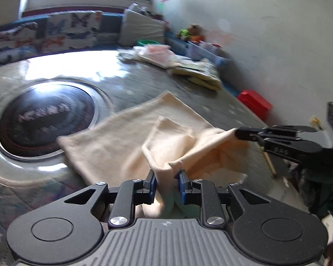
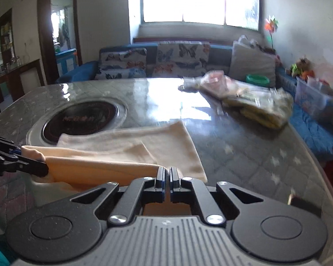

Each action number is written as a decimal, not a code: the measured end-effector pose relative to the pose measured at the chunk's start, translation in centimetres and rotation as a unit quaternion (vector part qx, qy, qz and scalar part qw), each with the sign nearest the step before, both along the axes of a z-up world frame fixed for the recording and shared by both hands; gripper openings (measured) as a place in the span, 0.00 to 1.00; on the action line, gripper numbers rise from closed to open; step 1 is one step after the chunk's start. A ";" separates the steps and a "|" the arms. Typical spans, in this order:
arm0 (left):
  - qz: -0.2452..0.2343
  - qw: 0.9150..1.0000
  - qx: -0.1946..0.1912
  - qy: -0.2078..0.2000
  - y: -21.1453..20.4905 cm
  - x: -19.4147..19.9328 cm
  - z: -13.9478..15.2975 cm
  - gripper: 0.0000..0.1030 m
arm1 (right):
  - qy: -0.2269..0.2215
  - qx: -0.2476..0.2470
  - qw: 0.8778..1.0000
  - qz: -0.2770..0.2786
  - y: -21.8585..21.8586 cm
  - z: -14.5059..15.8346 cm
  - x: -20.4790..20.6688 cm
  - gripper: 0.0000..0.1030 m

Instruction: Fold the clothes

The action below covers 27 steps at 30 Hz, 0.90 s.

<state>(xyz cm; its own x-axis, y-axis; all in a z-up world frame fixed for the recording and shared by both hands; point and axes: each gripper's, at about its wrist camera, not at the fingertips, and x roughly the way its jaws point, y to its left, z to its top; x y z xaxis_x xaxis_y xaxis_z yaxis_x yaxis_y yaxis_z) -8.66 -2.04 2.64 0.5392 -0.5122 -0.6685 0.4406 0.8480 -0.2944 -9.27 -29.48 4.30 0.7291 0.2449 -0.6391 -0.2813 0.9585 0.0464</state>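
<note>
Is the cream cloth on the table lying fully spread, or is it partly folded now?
Partly folded. The cream cloth has its near edge lifted over the flat part, pinched by the left gripper and the right gripper.

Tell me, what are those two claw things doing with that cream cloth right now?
Left gripper shut on cream cloth, right gripper shut on its near edge. Far half flat on table, near edge lifted. Built-in cooktop under far corner; folded pile well clear.
</note>
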 end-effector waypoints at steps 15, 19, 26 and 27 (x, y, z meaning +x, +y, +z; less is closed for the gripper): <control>0.037 0.999 -0.023 -0.025 5.2 -0.9 0.7 0.52 | -0.006 0.037 0.999 -0.010 -2.5 1.6 -0.6 0.36; 0.100 0.995 0.002 -0.008 6.4 0.5 -0.3 0.50 | 0.003 0.046 0.999 -0.028 -2.6 0.5 1.4 0.40; 0.122 0.991 0.051 0.032 4.8 2.8 -3.9 0.45 | 0.045 0.045 0.997 -0.031 -2.3 -3.2 3.3 0.42; 0.120 0.991 0.052 0.033 4.4 2.9 -4.2 0.44 | 0.047 0.047 0.997 -0.030 -2.3 -3.4 3.4 0.42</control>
<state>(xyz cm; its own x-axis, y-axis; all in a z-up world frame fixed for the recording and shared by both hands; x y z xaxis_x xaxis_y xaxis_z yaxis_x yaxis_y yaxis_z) -5.75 2.41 -1.60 0.5910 -0.2999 -0.7488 0.2045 0.9537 -0.2206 -5.86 -31.78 0.93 0.6822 0.2644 -0.6817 -0.2131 0.9638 0.1605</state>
